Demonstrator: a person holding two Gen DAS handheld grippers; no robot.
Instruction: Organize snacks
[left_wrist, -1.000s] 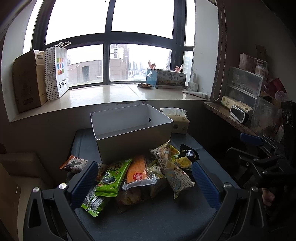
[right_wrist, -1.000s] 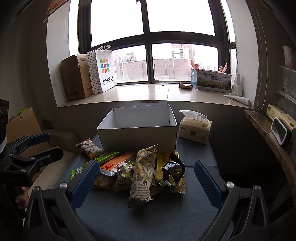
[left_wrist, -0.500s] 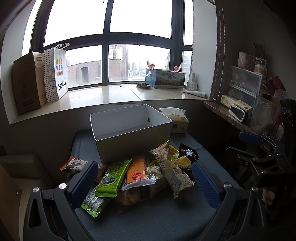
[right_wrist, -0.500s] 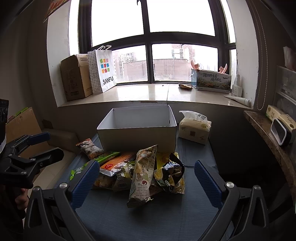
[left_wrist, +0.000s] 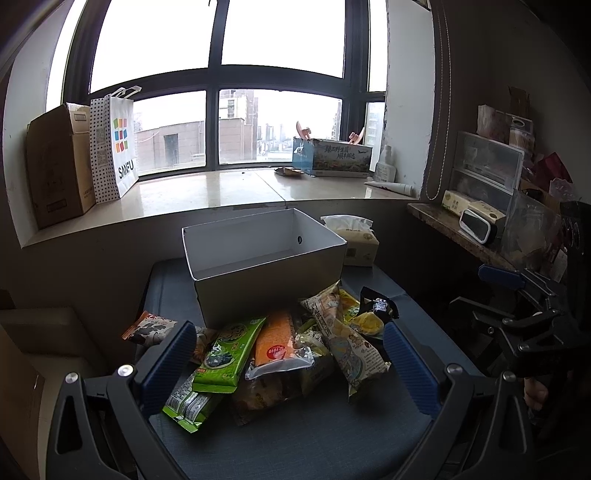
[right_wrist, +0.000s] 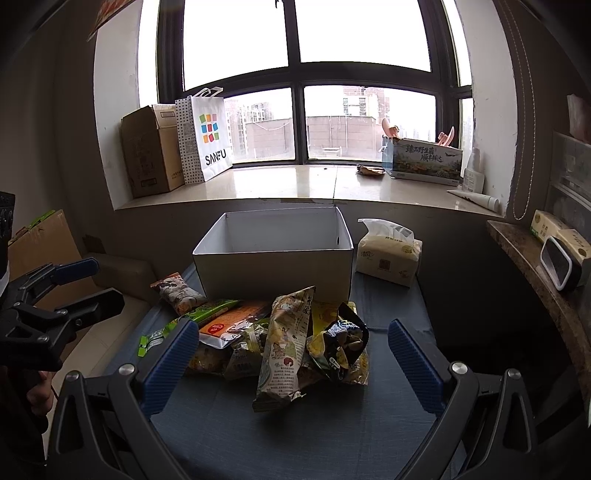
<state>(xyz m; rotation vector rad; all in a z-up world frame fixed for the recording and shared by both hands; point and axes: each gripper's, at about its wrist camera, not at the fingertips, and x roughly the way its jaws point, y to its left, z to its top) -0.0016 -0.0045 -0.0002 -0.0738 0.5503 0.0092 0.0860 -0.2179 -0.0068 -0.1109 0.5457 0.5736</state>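
A heap of snack packets (left_wrist: 280, 354) (right_wrist: 280, 339) lies on the dark blue table (left_wrist: 314, 443) (right_wrist: 295, 435), in front of an empty white box (left_wrist: 266, 273) (right_wrist: 275, 269). Among them are a green packet (left_wrist: 229, 350), an orange packet (left_wrist: 277, 343), a long beige packet (right_wrist: 284, 343) and a black packet (right_wrist: 343, 336). A small patterned packet (right_wrist: 177, 291) lies apart at the left. My left gripper (left_wrist: 288, 365) stands open, held back from the near side of the heap. Open too, my right gripper (right_wrist: 291, 362) sits on the near side of the pile with nothing between its fingers.
A tissue pack (right_wrist: 388, 254) stands right of the box. On the window sill are a cardboard box (right_wrist: 151, 151), a white shopping bag (right_wrist: 205, 136) and a printed carton (right_wrist: 424, 160). A cluttered shelf (left_wrist: 480, 229) runs along the right wall.
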